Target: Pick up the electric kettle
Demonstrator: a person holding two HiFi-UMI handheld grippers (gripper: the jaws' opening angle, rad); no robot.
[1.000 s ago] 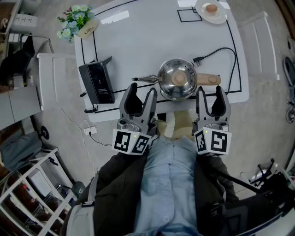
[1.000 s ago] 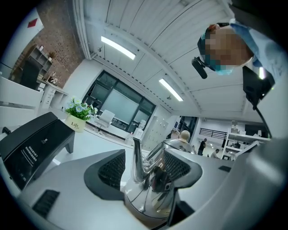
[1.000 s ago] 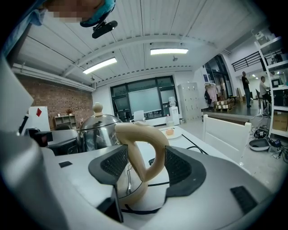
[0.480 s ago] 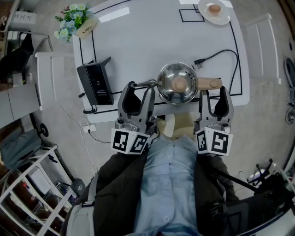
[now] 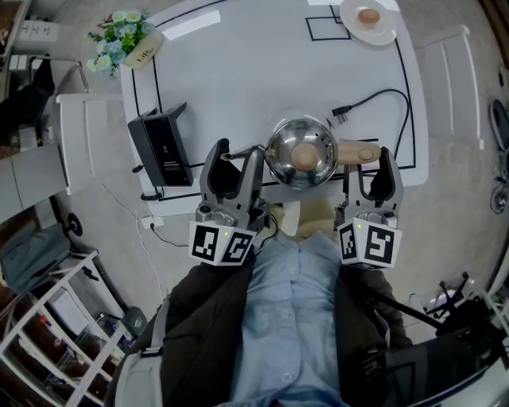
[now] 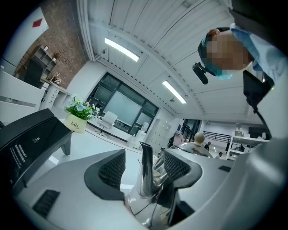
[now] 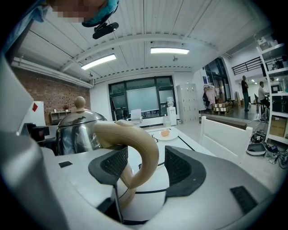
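Note:
The steel electric kettle [image 5: 301, 153] stands near the front edge of the white table [image 5: 238, 71], with a round knob on its lid. Its thin spout [image 5: 241, 151] points left and its beige handle [image 5: 358, 153] points right. My left gripper [image 5: 237, 161] is open, and the spout [image 6: 145, 170] lies between its fingers. My right gripper [image 5: 367, 169] is open too; the curved handle [image 7: 144, 152] sits in its gap, close to the left pad [image 7: 114, 166]. The kettle's body [image 7: 78, 130] rises just left of that gripper.
A black box-shaped device [image 5: 159, 147] stands left of the kettle. A black power cord [image 5: 374, 99] curls behind it. A flower pot [image 5: 127, 48] is at the far left corner and a plate with a bun [image 5: 367, 20] at the far right. A white chair [image 5: 453, 63] stands to the right.
Both grippers have closed in on the kettle: the spout now lies between the left fingers and the handle between the right fingers. Both were beyond the fingertips a second ago.

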